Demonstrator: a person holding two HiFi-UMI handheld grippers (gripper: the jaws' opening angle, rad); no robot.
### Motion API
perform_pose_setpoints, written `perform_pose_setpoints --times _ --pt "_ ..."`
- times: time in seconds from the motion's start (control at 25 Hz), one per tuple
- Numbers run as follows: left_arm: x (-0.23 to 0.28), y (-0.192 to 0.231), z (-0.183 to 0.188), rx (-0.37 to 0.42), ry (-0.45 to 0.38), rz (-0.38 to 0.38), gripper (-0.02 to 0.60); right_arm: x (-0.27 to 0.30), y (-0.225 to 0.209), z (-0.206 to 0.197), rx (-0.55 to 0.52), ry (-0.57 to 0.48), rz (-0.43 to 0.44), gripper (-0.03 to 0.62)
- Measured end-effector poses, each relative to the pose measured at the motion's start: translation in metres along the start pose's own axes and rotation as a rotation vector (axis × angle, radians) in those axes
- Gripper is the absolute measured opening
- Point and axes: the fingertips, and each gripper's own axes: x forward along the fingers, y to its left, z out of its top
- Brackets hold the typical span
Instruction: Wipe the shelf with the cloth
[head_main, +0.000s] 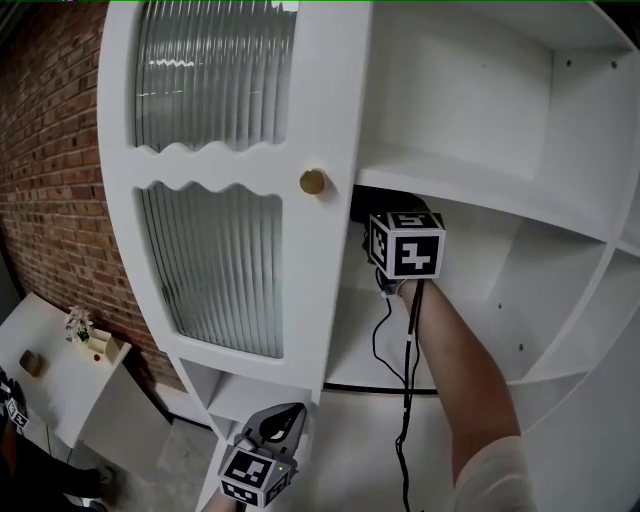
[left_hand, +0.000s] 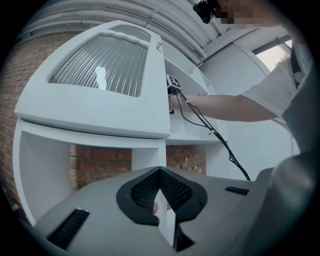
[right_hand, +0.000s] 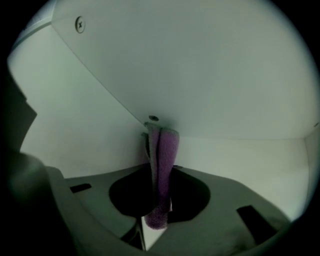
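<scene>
A purple cloth (right_hand: 162, 170) is clamped upright between the jaws of my right gripper (right_hand: 159, 145), its top end pressed into an inner corner of the white shelf compartment (right_hand: 210, 70). In the head view the right gripper (head_main: 407, 247) reaches into the middle compartment of the white cabinet (head_main: 470, 185), just behind the door edge; its jaws and the cloth are hidden there. My left gripper (head_main: 278, 422) hangs low in front of the cabinet base, away from the shelf. Its jaws (left_hand: 159, 172) are shut with nothing between them.
The cabinet's ribbed-glass door (head_main: 215, 200) with a brass knob (head_main: 313, 182) stands right beside the right gripper. A black cable (head_main: 406, 400) dangles along the person's forearm. A brick wall (head_main: 50, 150) and a small white table (head_main: 60, 375) lie to the left.
</scene>
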Motion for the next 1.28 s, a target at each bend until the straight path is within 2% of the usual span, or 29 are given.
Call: perform_pose_setpoints --times 0.2,0.52,0.96,1.28 --pt "0.002 -0.013 0.004 0.037 0.001 -0.002 0.014 -0.01 -0.021 -0.006 -0.02 0.01 -0.033 0.074" --pt "0.01 -0.035 0.006 0.051 -0.006 -0.001 0.014 -0.032 -0.07 -0.013 -0.046 0.032 -0.106 0.074" --pt "0.034 -0.068 0.006 0.051 -0.007 -0.024 0.014 -0.072 -0.155 -0.027 -0.011 0.06 -0.242 0.074" --pt "0.043 -0.085 0.008 0.048 0.014 -0.038 0.014 -0.098 -0.203 -0.036 -0.06 0.099 -0.379 0.074"
